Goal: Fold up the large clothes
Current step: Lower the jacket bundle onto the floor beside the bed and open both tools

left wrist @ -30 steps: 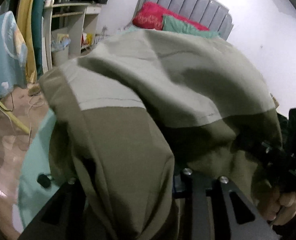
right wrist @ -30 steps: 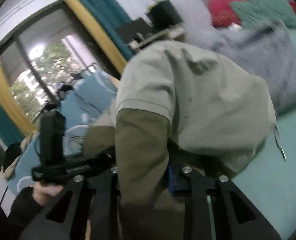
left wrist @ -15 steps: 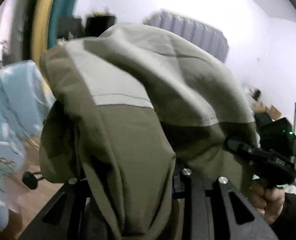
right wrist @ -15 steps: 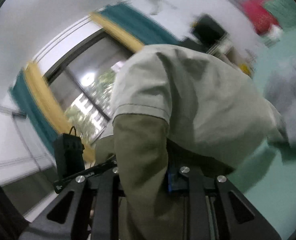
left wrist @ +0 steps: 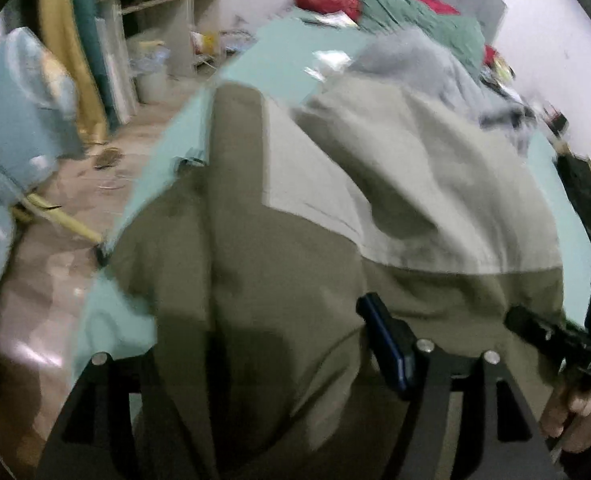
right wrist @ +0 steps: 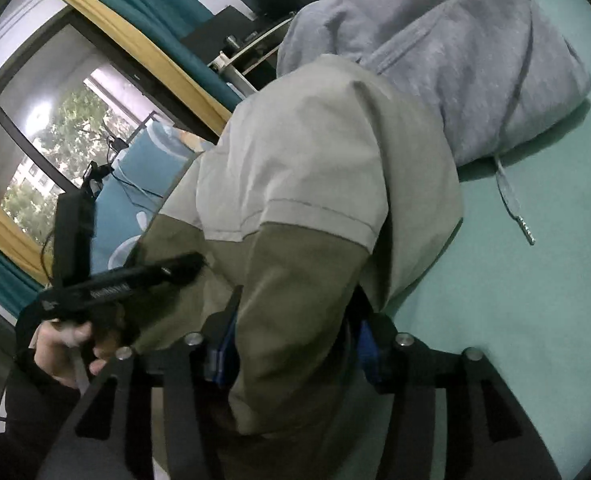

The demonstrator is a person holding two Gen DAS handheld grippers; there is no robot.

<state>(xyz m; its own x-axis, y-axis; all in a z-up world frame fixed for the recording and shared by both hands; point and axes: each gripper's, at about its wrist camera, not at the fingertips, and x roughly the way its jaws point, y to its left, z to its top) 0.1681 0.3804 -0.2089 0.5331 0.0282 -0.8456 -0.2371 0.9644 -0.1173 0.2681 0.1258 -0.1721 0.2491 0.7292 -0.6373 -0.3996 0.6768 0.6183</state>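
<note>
You've got the jacket (left wrist: 335,240) in both tools. Left gripper (left wrist: 279,364): cloth fills the gap and buries one finger, so it looks clamped on the dark olive part at the bottom centre of the left view. Right gripper (right wrist: 295,344): blue pads either side of an olive sleeve, jaws closed on it, bottom centre of the right view.

The jacket runs up and away from both sets of jaws, olive near you, pale panel further out, spilling onto the bed (right wrist: 515,280). In the left view, motion-blurred, your other gripper sits at the lower right edge; in the right view it's at the lower left. So the two grips are close together on the near end, neither hand clearly nearer the far end.

Watch the hoodie (right wrist: 475,60), upper right of the right view: the pale panel touches or overlaps it; I can't tell which. Its drawstring (right wrist: 511,200) trails beside the jacket.

No containers in view.
</note>
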